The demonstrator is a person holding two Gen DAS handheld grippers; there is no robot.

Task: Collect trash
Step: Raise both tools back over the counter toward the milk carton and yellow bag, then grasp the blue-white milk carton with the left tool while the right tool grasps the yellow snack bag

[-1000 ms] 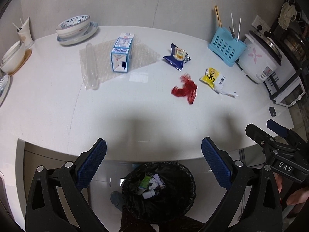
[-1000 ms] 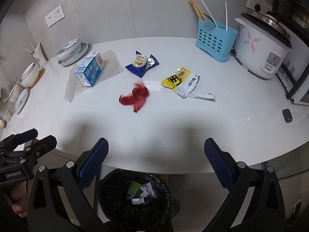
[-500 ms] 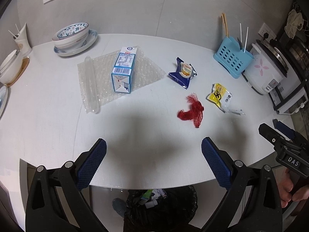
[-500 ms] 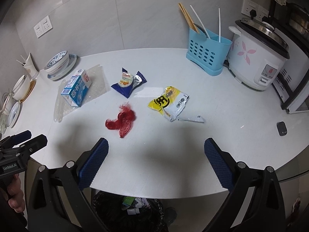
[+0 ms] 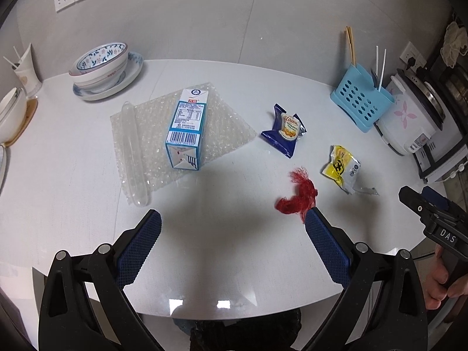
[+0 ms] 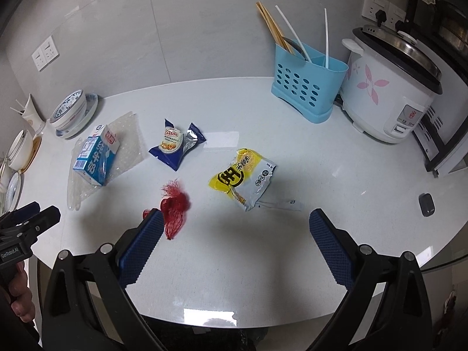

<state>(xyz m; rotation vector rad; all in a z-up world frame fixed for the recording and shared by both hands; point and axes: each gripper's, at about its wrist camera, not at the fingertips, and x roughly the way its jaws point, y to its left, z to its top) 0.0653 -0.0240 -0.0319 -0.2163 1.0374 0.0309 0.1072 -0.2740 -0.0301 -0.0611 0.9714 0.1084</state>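
Note:
Trash lies on the white table (image 5: 64,175): a blue and white milk carton (image 5: 187,131) on a sheet of bubble wrap (image 5: 219,128), a dark blue snack wrapper (image 5: 285,130), a yellow snack bag (image 5: 340,166) and a red mesh net (image 5: 298,197). My left gripper (image 5: 232,245) hovers open above the table's near edge, empty. My right gripper (image 6: 234,244) is open and empty too, with the red net (image 6: 174,207) by its left finger and the yellow bag (image 6: 242,177) ahead. The carton (image 6: 98,156) and blue wrapper (image 6: 175,146) lie further left.
A black trash bag (image 5: 245,333) shows below the table edge. A blue utensil caddy (image 6: 307,87) and a rice cooker (image 6: 389,90) stand at the back right. Stacked bowls (image 5: 101,67) sit at the back left. A small dark object (image 6: 426,204) lies far right.
Both grippers have moved forward over the table, so the trash items look nearer and the bin has slipped almost out of view. Both stay open.

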